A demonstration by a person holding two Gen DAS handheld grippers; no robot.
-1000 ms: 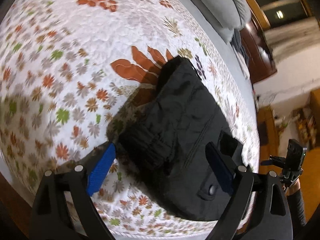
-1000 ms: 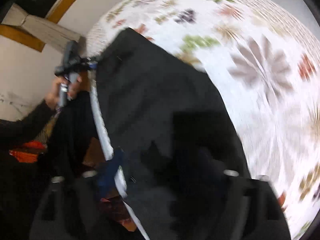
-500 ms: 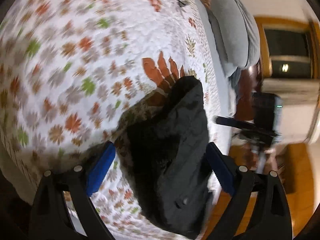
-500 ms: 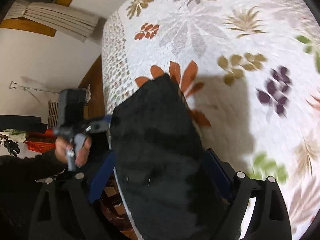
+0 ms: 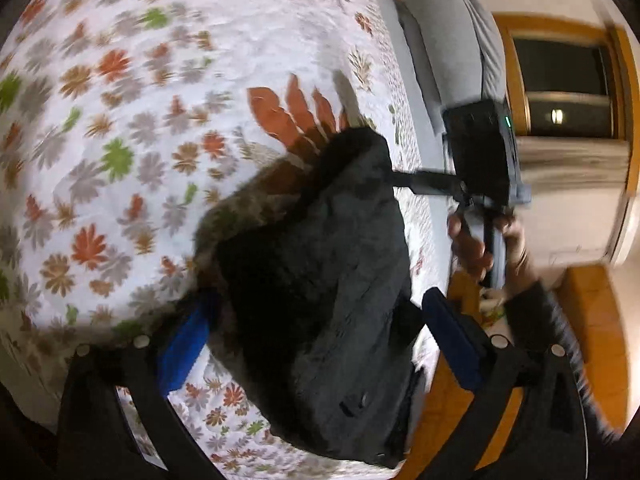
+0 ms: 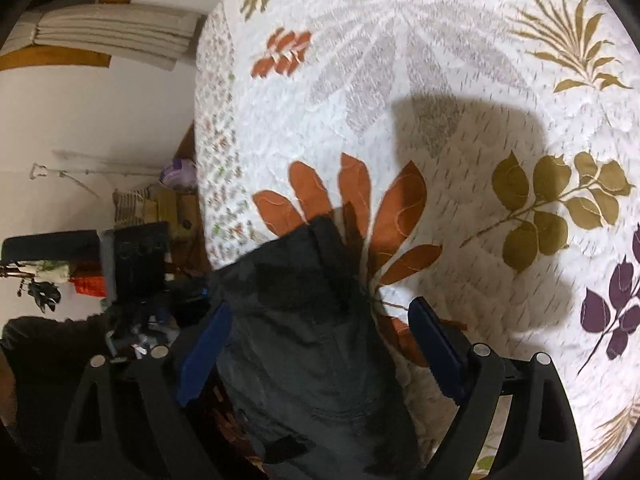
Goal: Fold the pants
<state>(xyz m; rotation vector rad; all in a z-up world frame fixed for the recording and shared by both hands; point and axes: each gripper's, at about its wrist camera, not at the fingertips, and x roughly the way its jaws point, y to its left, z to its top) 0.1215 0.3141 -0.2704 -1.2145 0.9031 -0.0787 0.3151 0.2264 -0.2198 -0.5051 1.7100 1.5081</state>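
black pants (image 5: 320,264) lie folded to a compact bundle on the floral bedspread (image 5: 120,120), near its edge. left gripper (image 5: 320,344) stands wide, jaws just opened further, pads clear of the cloth between them. right gripper (image 6: 320,356) likewise spread, nothing clamped. from each tool the bundle sits directly ahead and below, its long axis running away along the pointing line. judgement: neither hand is clearly nearer; the fold appears close to finished.
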